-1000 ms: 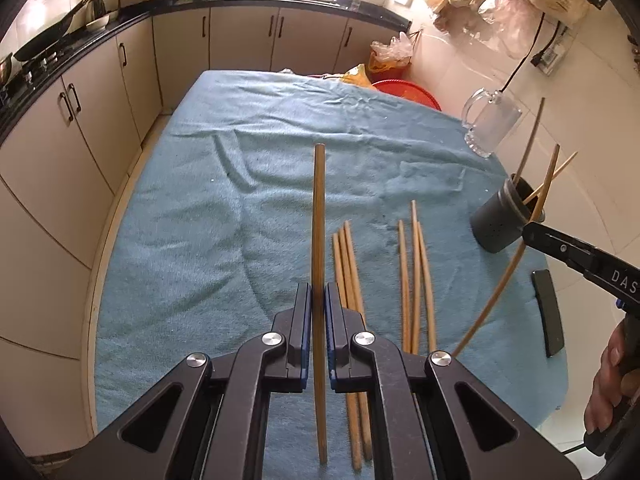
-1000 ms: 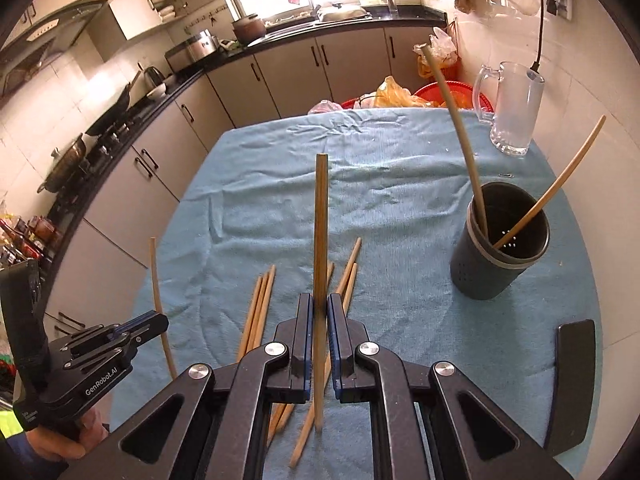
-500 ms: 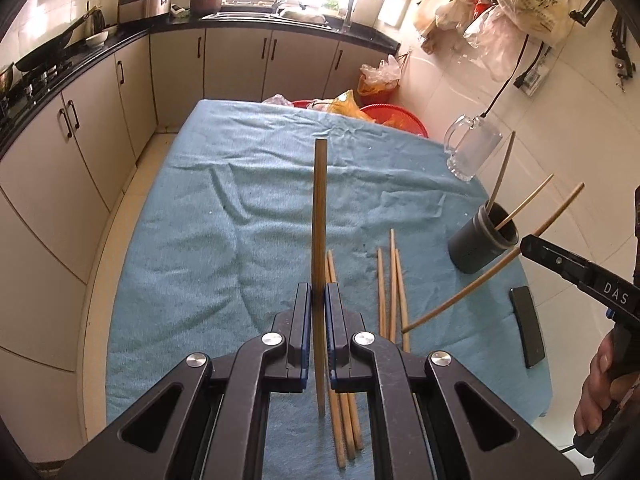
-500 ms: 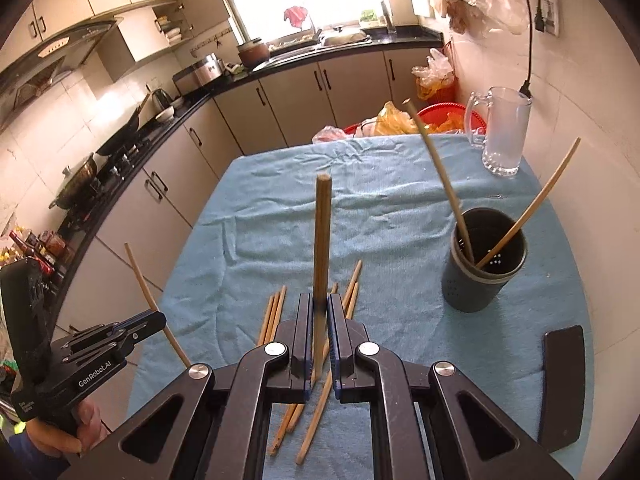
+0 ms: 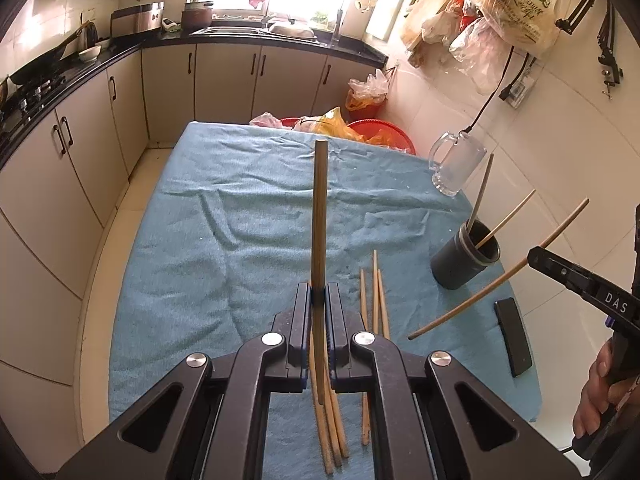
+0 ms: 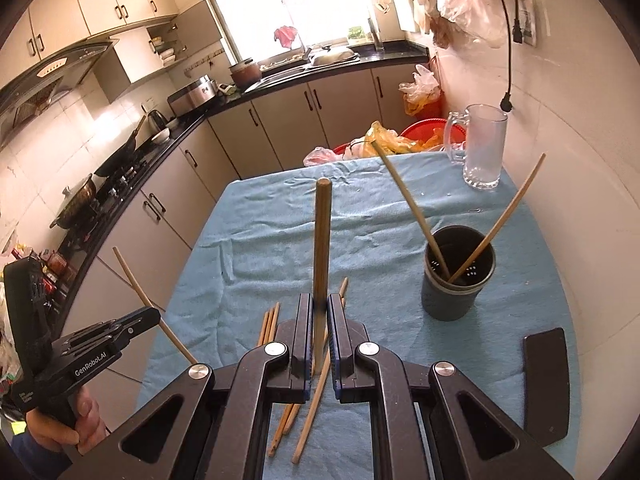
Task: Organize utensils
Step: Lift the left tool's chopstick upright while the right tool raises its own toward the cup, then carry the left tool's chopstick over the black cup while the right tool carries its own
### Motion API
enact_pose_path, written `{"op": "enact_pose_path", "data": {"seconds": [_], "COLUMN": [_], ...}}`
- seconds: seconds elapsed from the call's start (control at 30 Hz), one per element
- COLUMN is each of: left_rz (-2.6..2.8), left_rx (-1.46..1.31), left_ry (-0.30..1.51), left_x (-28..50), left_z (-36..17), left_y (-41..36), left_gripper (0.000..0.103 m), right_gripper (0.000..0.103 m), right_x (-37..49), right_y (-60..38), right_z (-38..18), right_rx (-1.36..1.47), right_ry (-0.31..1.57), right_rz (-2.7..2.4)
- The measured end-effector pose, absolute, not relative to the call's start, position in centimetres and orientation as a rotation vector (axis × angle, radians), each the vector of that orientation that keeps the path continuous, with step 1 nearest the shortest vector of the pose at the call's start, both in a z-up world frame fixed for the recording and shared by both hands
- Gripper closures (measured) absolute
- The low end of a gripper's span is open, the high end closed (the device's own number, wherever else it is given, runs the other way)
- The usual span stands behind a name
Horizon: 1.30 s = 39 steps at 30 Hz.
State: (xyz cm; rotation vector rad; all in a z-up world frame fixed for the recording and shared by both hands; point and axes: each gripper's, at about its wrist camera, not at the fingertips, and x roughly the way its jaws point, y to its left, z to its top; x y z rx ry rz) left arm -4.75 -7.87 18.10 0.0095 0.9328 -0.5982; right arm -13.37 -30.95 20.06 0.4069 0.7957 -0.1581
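Observation:
My left gripper (image 5: 319,292) is shut on a wooden chopstick (image 5: 320,216) held well above the blue cloth. It also shows at the left of the right wrist view (image 6: 154,314). My right gripper (image 6: 319,304) is shut on another chopstick (image 6: 322,240); in the left wrist view it (image 5: 534,254) holds that stick (image 5: 500,276) slanted, right of the dark holder cup (image 5: 466,258). The cup (image 6: 458,280) has two chopsticks standing in it. Several loose chopsticks (image 5: 374,292) lie on the cloth (image 5: 248,220) below both grippers.
A glass mug (image 6: 482,146) stands at the table's far right corner. A black phone (image 6: 546,380) lies near the right front edge. Red basins and plastic bags (image 5: 360,128) sit behind the table. Kitchen cabinets (image 5: 80,152) run along the left.
Both grippers have risen higher above the table, each keeping its chopstick. The right gripper's stick has tilted from steep to nearly level in the left wrist view.

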Motion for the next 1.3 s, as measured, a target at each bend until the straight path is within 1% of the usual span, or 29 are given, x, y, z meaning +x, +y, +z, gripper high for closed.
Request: {"op": "enact_pose_path", "data": {"seconds": [0.33,0.97,1.3], "left_rz": [-0.654,-0.834,-0.906], "left_rx": [0.010,0.050,0.055], "left_ry": [0.912,0.847,0.794], "left_x": [-4.6,-5.6,-5.4], "left_z": [19.6,23.9,26.8], "left_y": [-10.2,-19.9,-24.1], "left_gripper": [0.097,0.097,0.097], "right_gripper": [0.096,0.096,0.096], "right_x": [-15.4,-21.4,-22.6], "right_y": [-33.1,-40.7,-43.7], "right_z": [21.1,24.5,26.2], "right_rx": [0.434,0.537,0.547], "right_ry": [0.778,0.679,0.639], "right_rz": [-0.207,-0.351,-0.390]}}
